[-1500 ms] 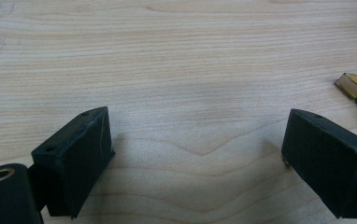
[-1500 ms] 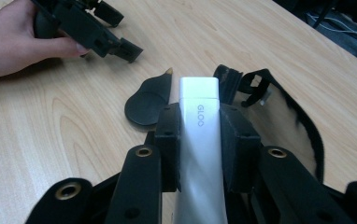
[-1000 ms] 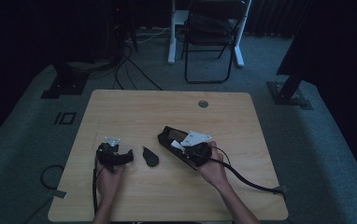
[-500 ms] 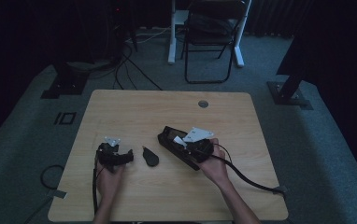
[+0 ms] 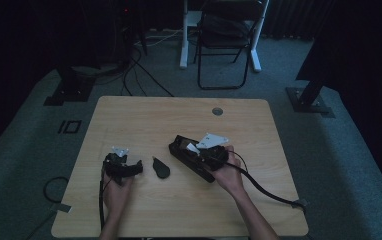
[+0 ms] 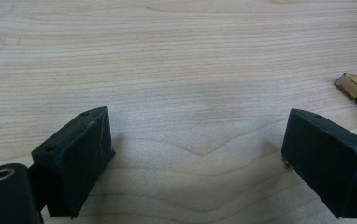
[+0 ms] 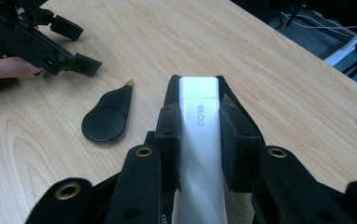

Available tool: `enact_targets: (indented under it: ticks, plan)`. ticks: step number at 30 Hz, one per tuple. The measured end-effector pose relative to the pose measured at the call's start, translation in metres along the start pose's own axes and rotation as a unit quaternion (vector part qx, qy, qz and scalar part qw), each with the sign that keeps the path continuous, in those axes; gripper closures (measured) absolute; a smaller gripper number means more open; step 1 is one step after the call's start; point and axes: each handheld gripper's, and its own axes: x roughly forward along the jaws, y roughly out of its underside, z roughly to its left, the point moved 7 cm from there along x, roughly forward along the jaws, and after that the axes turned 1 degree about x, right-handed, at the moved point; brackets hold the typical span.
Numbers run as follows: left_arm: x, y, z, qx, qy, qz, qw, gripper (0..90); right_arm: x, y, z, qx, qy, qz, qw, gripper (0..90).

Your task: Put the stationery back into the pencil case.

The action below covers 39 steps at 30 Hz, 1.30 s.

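Already the right gripper (image 7: pixel 199 140) has a firm hold: its two pads clamp the long sides of a white stick-shaped case (image 7: pixel 199 135) marked GLOO, which seems to sit in a black holder (image 5: pixel 191 157) angled across the table (image 5: pixel 279 200). So the grasp looks done; whatever comes next, lifting it or moving it elsewhere, is not begun, since in the high view the holder seems to rest on the wood. The white case runs straight out between the pads, its far end reaching past them toward the table's middle.

The left gripper (image 5: pixel 124 167) lies on the wood well to the left, jaws wide apart with only bare table between them. A flat black paddle-shaped piece (image 7: pixel 107 116) with a small gold tip lies between the two grippers, touched by neither.
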Motion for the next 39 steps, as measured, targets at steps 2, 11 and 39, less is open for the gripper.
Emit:
enact_targets:
  ticks: [2, 11, 39]
  plan:
    - [0.000, 0.000, 0.000, 0.000, 0.000, 0.000, 1.0000, 8.8, 0.001, 0.000, -0.001, 0.003, -0.001, 0.001, 1.0000, 71.5]
    - [0.000, 0.000, 0.000, 0.000, 0.000, 0.000, 1.0000, 8.8, 0.006, 0.000, -0.004, 0.010, -0.002, 0.002, 0.9999, 71.4]
    - [0.000, 0.000, 0.000, 0.001, 0.000, 0.000, 1.0000, 8.8, 0.022, 0.002, -0.015, 0.023, -0.002, 0.013, 0.9996, 71.4]
